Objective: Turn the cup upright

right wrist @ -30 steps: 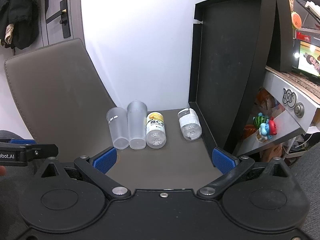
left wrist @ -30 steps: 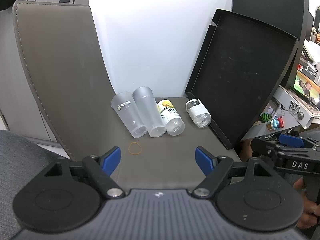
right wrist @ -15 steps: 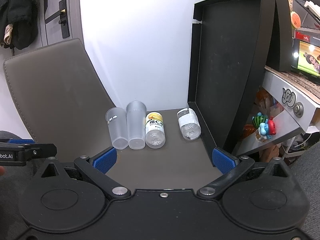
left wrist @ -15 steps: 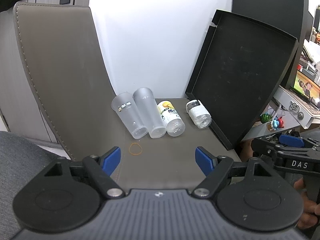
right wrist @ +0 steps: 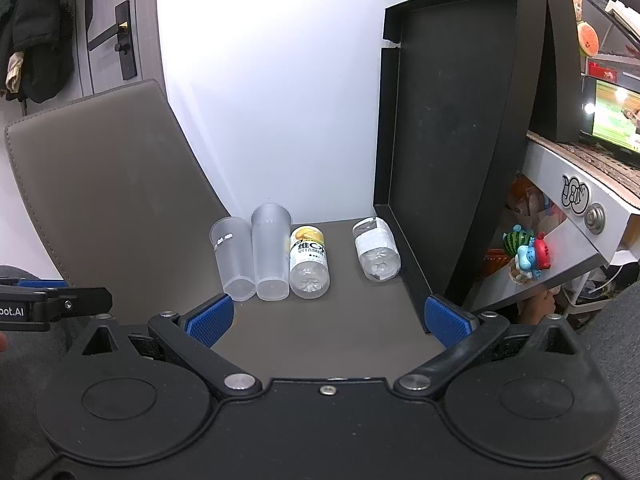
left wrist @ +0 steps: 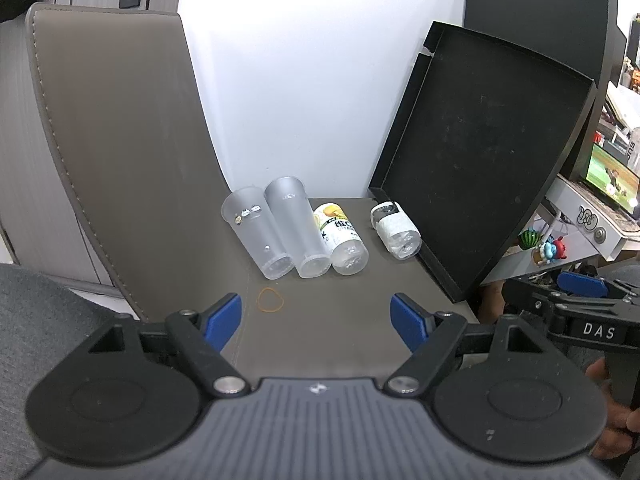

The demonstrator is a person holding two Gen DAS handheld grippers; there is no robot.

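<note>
Two frosted cups point(left wrist: 256, 236) point(left wrist: 298, 232) lying on their sides, touching each other, bases toward the cameras, near the back of the grey seat surface point(left wrist: 340, 332). Just beside the taller one, to its right: yellow-labelled bottle point(left wrist: 340, 240), also lying flat. Further right, apart: white-labelled bottle point(left wrist: 396, 230), flat, close against the black tray point(left wrist: 492, 152) propped upright. Orange rubber band point(left wrist: 271, 300) flat on the surface in front of the cups. Left gripper point(left wrist: 316, 318): fingers spread wide, nothing between them, well short of the cups. Right gripper point(right wrist: 328, 320): fingers spread wide, nothing held, likewise short of the cups.
</note>
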